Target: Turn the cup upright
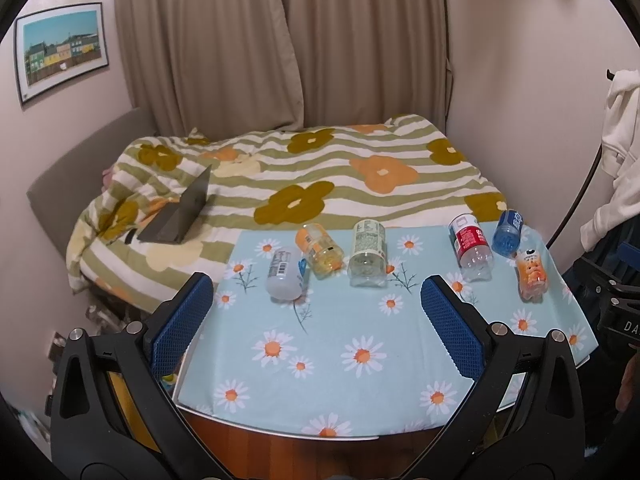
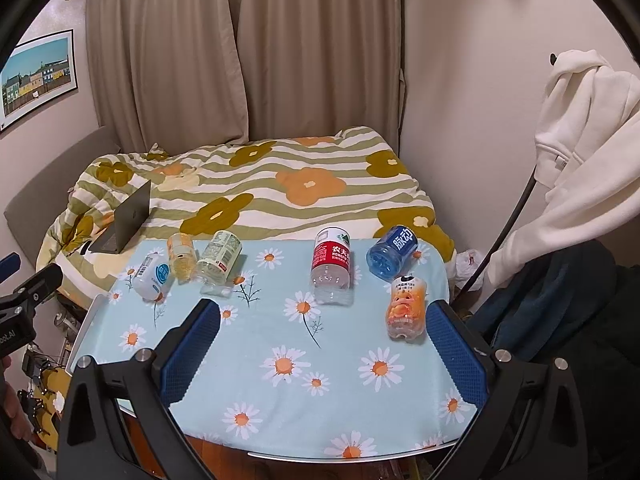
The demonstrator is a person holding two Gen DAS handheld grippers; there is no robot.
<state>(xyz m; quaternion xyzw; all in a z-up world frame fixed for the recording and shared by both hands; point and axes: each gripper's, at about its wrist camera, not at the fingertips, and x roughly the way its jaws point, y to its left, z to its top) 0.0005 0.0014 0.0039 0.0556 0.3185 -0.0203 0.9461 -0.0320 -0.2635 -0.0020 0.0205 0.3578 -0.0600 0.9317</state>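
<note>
Several cut-off bottle cups lie on their sides on a daisy-print tablecloth (image 1: 320, 360): a white one (image 1: 285, 276), a yellow one (image 1: 320, 251), a pale green one (image 1: 368, 254), a red-labelled one (image 1: 470, 250), a blue one (image 1: 507, 233) and an orange one (image 1: 531, 274). They also show in the right wrist view: white (image 2: 152, 276), yellow (image 2: 182, 256), green (image 2: 218, 258), red (image 2: 332, 266), blue (image 2: 392, 252), orange (image 2: 406, 306). My left gripper (image 1: 316, 292) is open and empty, short of the row. My right gripper (image 2: 324, 314) is open and empty; its right finger (image 2: 452, 344) is beside the orange cup.
A bed with a flowered striped duvet (image 1: 320, 168) lies behind the table, with an open laptop (image 1: 180, 212) on it. Curtains hang at the back. A white hoodie (image 2: 580, 140) hangs at the right. The table's near edge (image 2: 340, 456) is just below the grippers.
</note>
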